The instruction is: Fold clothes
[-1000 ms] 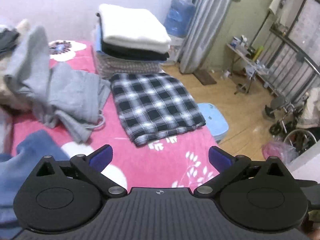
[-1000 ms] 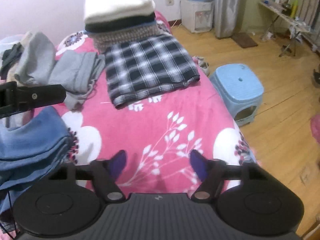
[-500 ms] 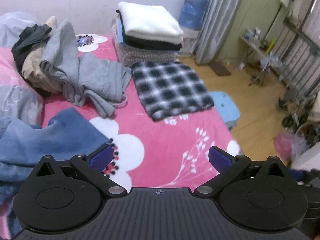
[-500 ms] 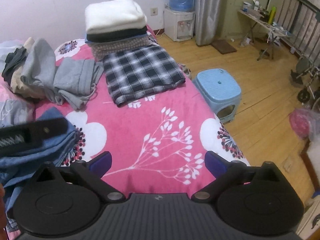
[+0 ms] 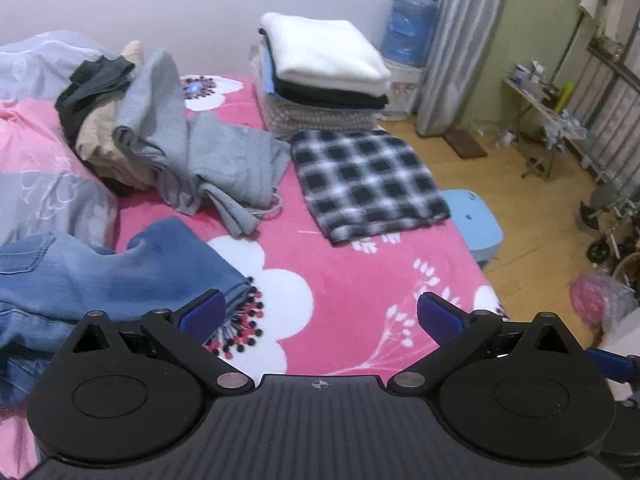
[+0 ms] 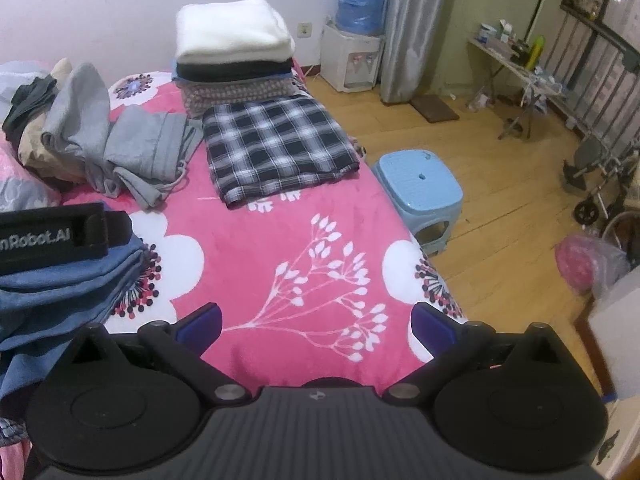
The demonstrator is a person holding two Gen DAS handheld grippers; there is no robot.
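Note:
A folded black-and-white plaid garment point(image 5: 366, 180) point(image 6: 276, 152) lies flat on the pink floral bed point(image 5: 340, 292) point(image 6: 280, 248), in front of a stack of folded clothes point(image 5: 320, 76) point(image 6: 234, 56) topped by a white one. Crumpled grey clothes point(image 5: 200, 152) point(image 6: 116, 148) lie to its left. Blue jeans point(image 5: 100, 276) point(image 6: 60, 288) are bunched at the near left. My left gripper point(image 5: 318, 316) hangs open above the bed with nothing between its fingers, the left finger close to the jeans' edge. My right gripper point(image 6: 316, 324) is open and empty above the bed's near right corner.
A heap of dark and beige clothes point(image 5: 96, 112) and a grey-pink quilt point(image 5: 36, 184) fill the bed's left. A light blue stool point(image 6: 420, 192) stands on the wooden floor by the bed's right edge. A water dispenser point(image 6: 356, 40), curtain, cluttered table and wheelchair point(image 6: 600, 176) stand further right.
Both grippers have pulled back and risen from the plaid garment, so more of the bed and the jeans show. The right gripper's jaws have widened.

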